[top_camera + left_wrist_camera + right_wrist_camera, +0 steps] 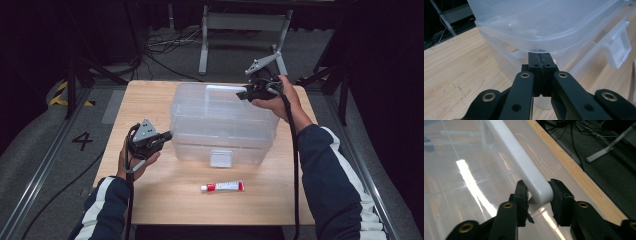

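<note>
A clear plastic box (222, 122) is being kept at the middle of the wooden table (165, 192). Its white handle (524, 162) is being straddled at one end by the right gripper (537, 195); in the right gripper view the jaws are seen around it, though whether they are pressing on it cannot be told. The left gripper (541, 66) is being held with its jaws clenched together just under the lid's rim at the box's left side. A small red-and-white tube (222, 187), seen from the high view, is lying near the front edge.
</note>
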Demonstrator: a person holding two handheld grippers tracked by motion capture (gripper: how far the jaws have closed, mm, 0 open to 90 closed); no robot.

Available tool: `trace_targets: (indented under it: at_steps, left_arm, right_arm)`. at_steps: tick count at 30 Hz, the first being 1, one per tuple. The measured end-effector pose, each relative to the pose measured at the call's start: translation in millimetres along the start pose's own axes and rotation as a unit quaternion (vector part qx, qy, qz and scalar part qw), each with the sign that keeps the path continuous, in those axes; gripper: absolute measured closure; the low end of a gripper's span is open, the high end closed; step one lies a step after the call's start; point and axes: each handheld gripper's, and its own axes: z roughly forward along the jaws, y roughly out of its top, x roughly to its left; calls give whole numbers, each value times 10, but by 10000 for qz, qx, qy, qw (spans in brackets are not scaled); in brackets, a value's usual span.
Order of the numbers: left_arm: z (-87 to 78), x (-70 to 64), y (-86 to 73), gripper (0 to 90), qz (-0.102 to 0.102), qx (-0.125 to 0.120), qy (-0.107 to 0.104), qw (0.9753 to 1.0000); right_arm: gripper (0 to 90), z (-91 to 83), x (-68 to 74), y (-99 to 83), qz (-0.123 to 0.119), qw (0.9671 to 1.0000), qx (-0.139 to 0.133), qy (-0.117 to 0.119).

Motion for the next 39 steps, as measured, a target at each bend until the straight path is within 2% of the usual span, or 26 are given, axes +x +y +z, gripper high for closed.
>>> trace_targets:
  at_steps: [6,8,10,11,13,15,17,18,19,24,27,30,32,34,36,39]
  left_arm:
    - [3,-4,-3,897,51,6,25,10000]
    - [6,-3,-6,898,32,14,7,10000]
    - [5,-6,-4,898,64,15,37,10000]
    - [5,-8,-3,898,72,17,39,10000]
    - [4,-7,2,897,84,15,41,10000]
    - [0,-3,4,897,67,2,25,10000]
    - [0,-2,5,897,68,-7,27,10000]
    - [0,-4,9,897,70,-5,28,10000]
    - [-1,-5,10,897,78,-5,39,10000]
    - [-8,6,16,897,71,-14,9,10000]
    - [-7,6,19,897,52,-11,5,10000]
    - [-17,1,37,898,59,-27,40,10000]
    - [-26,7,54,898,60,-73,41,9999]
    - [-29,9,65,898,33,-108,36,9999]
    - [-34,16,82,897,35,-145,49,9999]
    - [-40,24,102,898,42,-173,61,9998]
  right_arm:
    - [597,-179,7,-55,-34,9997,-170,-156]
    - [585,-277,-2,-115,-23,9992,-328,-211]
    - [570,-375,-11,-185,14,9986,-519,-140]
    - [563,-429,-10,-231,-43,9981,-589,-176]
    - [556,-519,-6,-316,-87,9973,-636,-357]
    - [540,-597,-18,-399,-75,9964,-758,-381]
    - [529,-675,-27,-489,-87,9955,-779,-542]
    - [529,-675,-27,-489,-87,9955,-779,-542]
    - [521,-728,-35,-550,-66,9944,-805,-682]
    - [510,-917,-62,-880,167,9901,-1007,-965]
    - [510,-922,-82,-1095,403,9894,-1089,-867]
    - [508,-876,-57,-1249,440,9894,-1038,-911]
    - [504,-863,-36,-1340,505,9883,-1110,-913]
    - [494,-849,-27,-1391,505,9879,-1139,-921]
    - [479,-809,-8,-1498,409,9867,-1183,-1033]
    - [466,-754,-18,-1570,423,9867,-1186,-1025]
